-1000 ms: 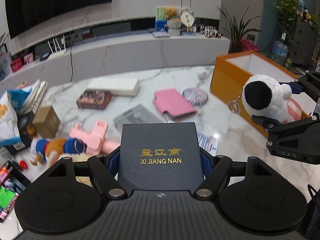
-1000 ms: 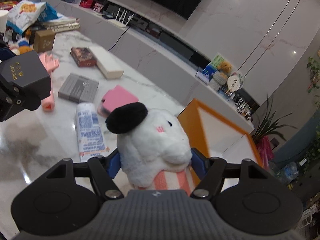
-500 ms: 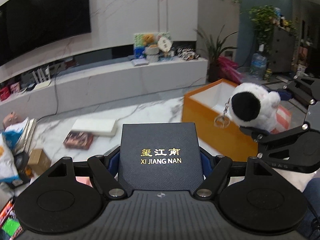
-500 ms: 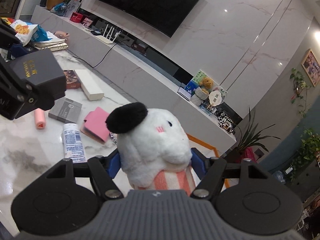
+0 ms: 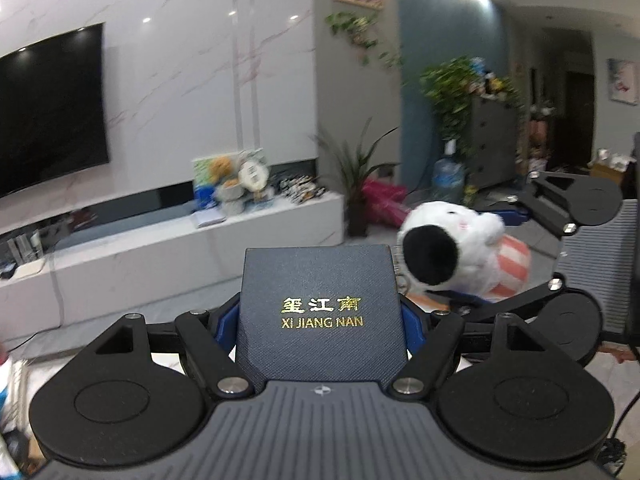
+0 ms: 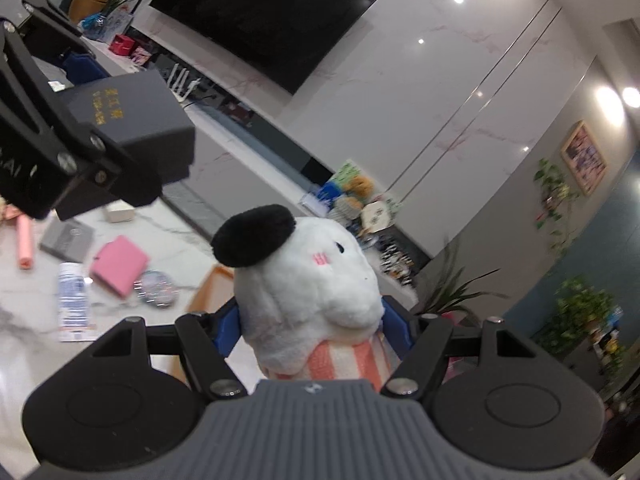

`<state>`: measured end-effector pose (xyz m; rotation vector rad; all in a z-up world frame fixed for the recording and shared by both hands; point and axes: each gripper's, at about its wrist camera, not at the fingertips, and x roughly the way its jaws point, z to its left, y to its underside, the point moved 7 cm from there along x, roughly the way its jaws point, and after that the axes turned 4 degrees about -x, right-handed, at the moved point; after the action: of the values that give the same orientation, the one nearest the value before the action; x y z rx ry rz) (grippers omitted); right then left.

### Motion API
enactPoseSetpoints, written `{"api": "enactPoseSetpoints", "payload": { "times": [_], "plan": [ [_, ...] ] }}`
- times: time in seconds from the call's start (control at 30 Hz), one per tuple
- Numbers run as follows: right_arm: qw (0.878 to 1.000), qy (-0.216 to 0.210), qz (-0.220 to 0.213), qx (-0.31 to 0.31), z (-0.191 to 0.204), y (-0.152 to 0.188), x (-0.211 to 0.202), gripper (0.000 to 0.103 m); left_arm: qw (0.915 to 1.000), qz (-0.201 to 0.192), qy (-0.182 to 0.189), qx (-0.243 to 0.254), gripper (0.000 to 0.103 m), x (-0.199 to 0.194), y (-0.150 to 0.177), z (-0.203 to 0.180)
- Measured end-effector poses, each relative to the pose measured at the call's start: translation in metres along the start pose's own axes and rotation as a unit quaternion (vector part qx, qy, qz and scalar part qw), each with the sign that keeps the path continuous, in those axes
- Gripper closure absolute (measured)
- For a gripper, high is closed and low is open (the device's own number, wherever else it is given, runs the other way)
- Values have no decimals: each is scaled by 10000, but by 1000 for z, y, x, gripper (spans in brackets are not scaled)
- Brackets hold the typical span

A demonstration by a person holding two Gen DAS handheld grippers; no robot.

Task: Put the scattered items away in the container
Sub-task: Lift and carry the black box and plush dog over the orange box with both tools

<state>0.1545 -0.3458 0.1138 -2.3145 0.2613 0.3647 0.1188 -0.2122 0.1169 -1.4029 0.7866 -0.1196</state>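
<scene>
Left gripper (image 5: 320, 312) jaws clamped on the dark box (image 5: 320, 300) with gold "XI JIANG NAN" lettering; blue pads (image 5: 226, 322) press both its side walls, and the box sticks out forward past the jaws, lid face up toward the camera. Right gripper (image 6: 314, 320) jaws clamped on the white plush (image 6: 308, 288): grip sits on its body near the striped orange-white part, and the head with the black ear stands up above the jaws. Both loads are carried in the air, clear of the bench (image 6: 24, 344). In the left view the right gripper (image 5: 516, 256) with the plush (image 5: 452, 252) sits just right of and slightly ahead of the box, close to it, contact unclear. In the right view the left gripper (image 6: 132, 136) with the box (image 6: 132, 116) is up and to the left of the plush, apart from it. The orange container (image 6: 210, 284) is below and just left of the right jaws, mostly hidden by the plush; only a corner shows. Still on the bench left of the right jaws: pink wallet (image 6: 118, 266), round tin (image 6: 156, 289), white tube (image 6: 72, 300), grey box (image 6: 66, 238), pink roll (image 6: 25, 242). The left view is motion-blurred.
</scene>
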Motion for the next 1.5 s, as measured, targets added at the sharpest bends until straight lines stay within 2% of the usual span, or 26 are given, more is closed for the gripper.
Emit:
{"api": "enactPoseSetpoints", "payload": {
  "times": [0.17, 0.27, 0.53, 0.63, 0.9, 1.17, 1.5],
  "plan": [
    [9998, -59, 50, 157, -36, 0, 2, 30, 9986, -12, 519, -120, 15, 18, -19, -24],
    [9996, -117, 113, 219, -50, 4, 7, 30, 9977, 47, 664, -149, 15, 32, -23, -34],
    [9964, -382, 498, 570, -68, 40, 44, 30, 9901, 561, 1010, -793, 15, 93, -12, -41],
    [9941, -524, 656, 692, -70, 56, 62, 30, 9873, 788, 981, -975, 15, 114, 1, -36],
    [9873, -887, 1024, 825, -49, 100, 99, 30, 9838, 1268, 773, -1001, 15, 162, 29, -38],
    [9793, -1211, 1429, 767, -24, 136, 146, 31, 9733, 1836, 518, -1280, 15, 208, 64, -40],
    [9680, -1562, 1723, 947, -6, 162, 172, 31, 9657, 2194, 343, -1348, 15, 225, 92, -44]
  ]
}}
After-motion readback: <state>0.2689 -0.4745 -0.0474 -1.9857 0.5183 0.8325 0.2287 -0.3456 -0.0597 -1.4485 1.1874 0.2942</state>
